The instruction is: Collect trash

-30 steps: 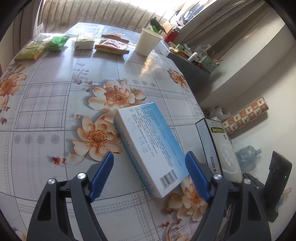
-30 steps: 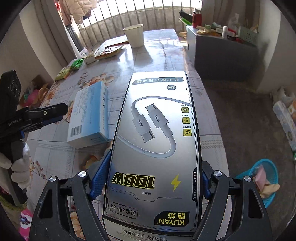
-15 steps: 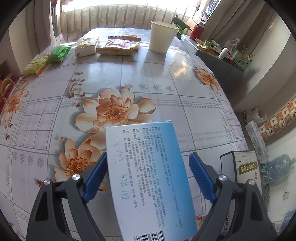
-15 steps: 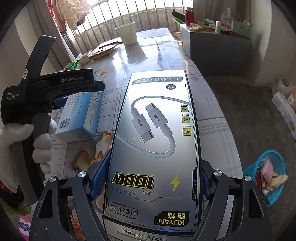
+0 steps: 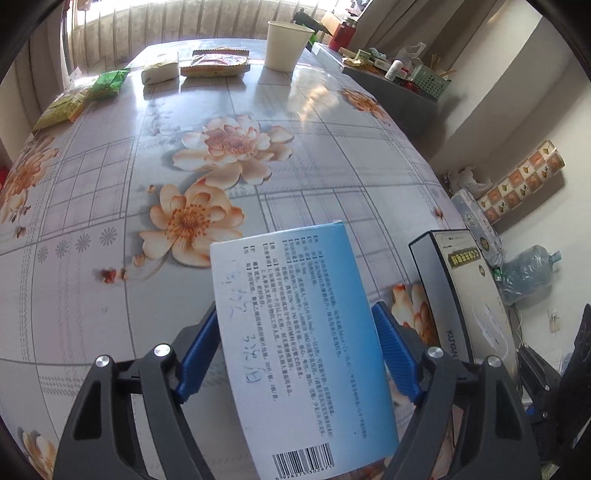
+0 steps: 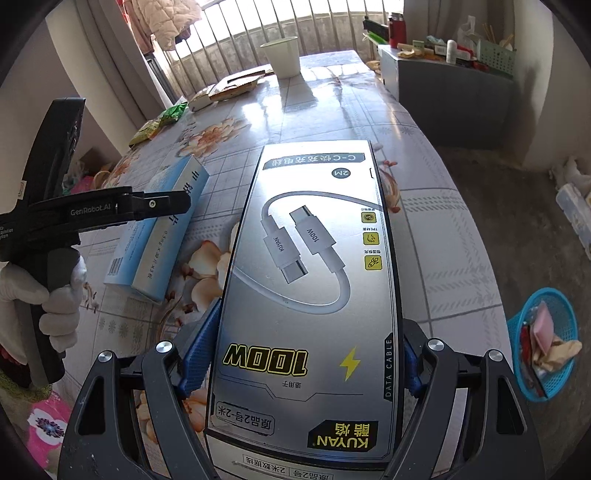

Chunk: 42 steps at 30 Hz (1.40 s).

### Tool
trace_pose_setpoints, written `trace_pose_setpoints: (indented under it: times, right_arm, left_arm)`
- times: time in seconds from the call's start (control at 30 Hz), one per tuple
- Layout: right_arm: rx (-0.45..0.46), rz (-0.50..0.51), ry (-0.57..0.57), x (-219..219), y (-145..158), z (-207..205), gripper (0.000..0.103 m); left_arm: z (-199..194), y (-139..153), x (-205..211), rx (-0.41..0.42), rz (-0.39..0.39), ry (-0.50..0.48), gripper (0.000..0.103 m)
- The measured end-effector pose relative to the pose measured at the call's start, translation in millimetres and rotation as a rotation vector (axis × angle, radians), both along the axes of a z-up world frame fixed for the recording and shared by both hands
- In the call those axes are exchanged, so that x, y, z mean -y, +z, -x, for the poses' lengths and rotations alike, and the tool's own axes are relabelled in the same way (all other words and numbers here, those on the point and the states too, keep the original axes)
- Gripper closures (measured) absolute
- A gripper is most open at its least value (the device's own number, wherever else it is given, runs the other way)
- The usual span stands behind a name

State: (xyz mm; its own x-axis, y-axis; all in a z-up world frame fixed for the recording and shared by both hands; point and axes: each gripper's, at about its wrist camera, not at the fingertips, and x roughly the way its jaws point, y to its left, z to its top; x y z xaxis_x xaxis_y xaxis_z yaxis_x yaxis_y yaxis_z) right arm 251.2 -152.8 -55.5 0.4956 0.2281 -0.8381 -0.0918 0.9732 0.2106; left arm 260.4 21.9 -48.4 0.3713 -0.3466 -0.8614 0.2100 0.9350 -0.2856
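Left gripper clamped on blue box above the bench, right gripper gripping cable box near the bench's right edge, cup at far edge

Printed words on two boxes and one gripper

The silver cable box reads "100W", "2M", "KUYAN" and "DATA CABLE"; the left gripper body carries "GenRobot.AI"; the blue-and-white box bears a barcode, small Chinese print and blue handwriting, none of it legible.

Home: floral-cloth dining table, hanging laundry (barred balcony window).
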Motion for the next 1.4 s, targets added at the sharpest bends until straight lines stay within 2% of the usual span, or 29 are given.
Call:
trace_pose_setpoints:
  times: [0.13, 0.2, 0.3, 0.5, 0.93, 1.0, 1.2, 1.27, 1.4]
  right_arm:
    - [-0.008, -0.02, 0.015, -6.8, 0.7, 29.4, 0.025]
    - [-0.011, -0.049, 0.029, -9.5, 0.7, 40.6, 0.015]
    - [-0.011, -0.075, 0.052, -13.3, -0.1, 48.3, 0.008]
    - [-0.031, -0.07, 0.009, -14.3, 1.8, 41.7, 0.008]
    - [-0.013, 0.068, -0.063, -30.9, -4.5, 35.9, 0.009]
    - [-0.01, 0.09, -0.069, -31.6, -4.8, 37.1, 0.014]
    - [-0.005, 0.128, -0.072, -32.2, -4.2, 41.4, 0.022]
    - [-0.005, 0.127, -0.073, -32.0, -3.5, 42.4, 0.023]
    - [-0.003, 0.123, -0.075, -30.4, -2.1, 44.8, 0.024]
  left_arm:
    - [49.3, 2.8, -8.2, -0.004, -0.02, -0.082, 0.025]
    - [69.5, 2.8, -10.7, 0.003, -0.039, -0.108, 0.025]
    - [86.9, -0.5, -8.2, 0.012, -0.081, -0.133, 0.025]
    - [92.4, -1.1, -13.2, 0.03, -0.079, -0.074, 0.025]
    - [107.6, -4.2, -6.6, 0.091, -0.153, -0.105, 0.024]
    - [108.9, -4.7, -7.7, 0.098, -0.156, -0.106, 0.024]
    - [112.7, -5.5, -8.6, 0.115, -0.161, -0.097, 0.025]
    - [113.0, -5.2, -8.7, 0.119, -0.162, -0.093, 0.029]
    - [112.4, -4.8, -9.9, 0.118, -0.151, -0.087, 0.029]
